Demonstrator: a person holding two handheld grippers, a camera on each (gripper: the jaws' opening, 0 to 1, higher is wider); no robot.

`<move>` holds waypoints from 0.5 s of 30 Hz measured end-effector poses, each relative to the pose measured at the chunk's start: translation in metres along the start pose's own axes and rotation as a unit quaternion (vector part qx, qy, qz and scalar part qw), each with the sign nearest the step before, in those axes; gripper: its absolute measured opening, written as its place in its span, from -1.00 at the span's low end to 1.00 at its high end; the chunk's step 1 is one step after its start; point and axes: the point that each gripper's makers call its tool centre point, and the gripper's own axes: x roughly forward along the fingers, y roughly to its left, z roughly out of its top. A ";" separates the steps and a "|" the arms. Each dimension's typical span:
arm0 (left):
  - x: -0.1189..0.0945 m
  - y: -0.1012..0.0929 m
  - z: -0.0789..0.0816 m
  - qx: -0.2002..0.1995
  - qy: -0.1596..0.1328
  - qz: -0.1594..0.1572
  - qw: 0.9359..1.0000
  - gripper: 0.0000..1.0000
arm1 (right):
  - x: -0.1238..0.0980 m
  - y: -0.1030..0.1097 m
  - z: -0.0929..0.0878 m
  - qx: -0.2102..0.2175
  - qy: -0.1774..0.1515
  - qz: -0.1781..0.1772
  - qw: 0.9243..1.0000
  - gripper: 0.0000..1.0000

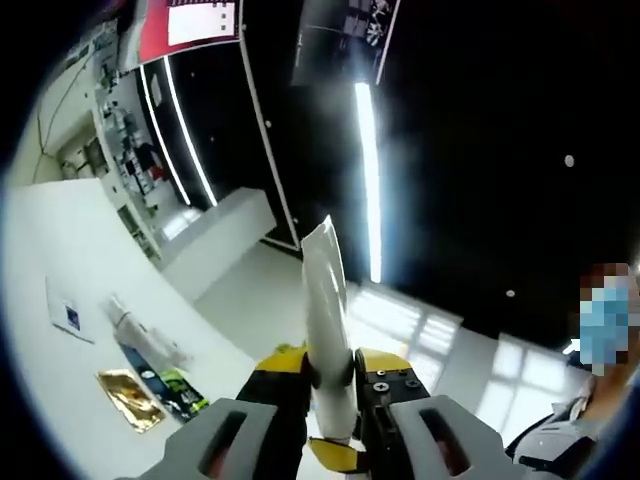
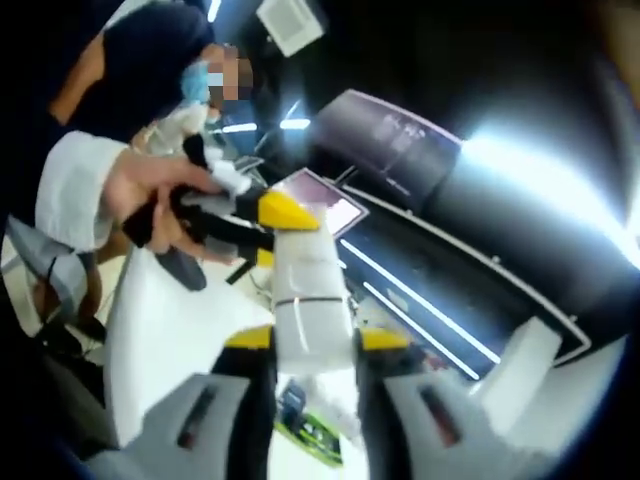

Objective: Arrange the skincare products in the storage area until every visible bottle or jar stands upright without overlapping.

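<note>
Both hand-held grippers, left [image 1: 330, 395] and right [image 2: 312, 350], clenched on one white tube [image 1: 326, 320] at 12 o'clock; looks light, squishy, slick; grip near cap.

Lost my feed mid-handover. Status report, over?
Left gripper shut on white tube, crimped end up. Right gripper shut on same tube's other end. Tube in the air above white table; packets lying flat there.

I count one white tube [image 1: 327, 330], two claws, a gold sachet [image 1: 130, 399], a green packet [image 1: 182, 389] and one card [image 1: 68, 311].
</note>
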 end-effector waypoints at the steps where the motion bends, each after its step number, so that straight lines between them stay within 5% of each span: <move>1: 0.000 0.000 -0.002 0.009 0.006 0.001 1.000 -0.66 | 0.000 0.001 -0.003 0.001 0.004 0.001 1.000 -0.45; 15: 0.007 -0.003 -0.020 0.098 0.056 0.014 0.993 -0.64 | -0.004 0.009 -0.020 0.039 0.029 0.009 0.999 -0.45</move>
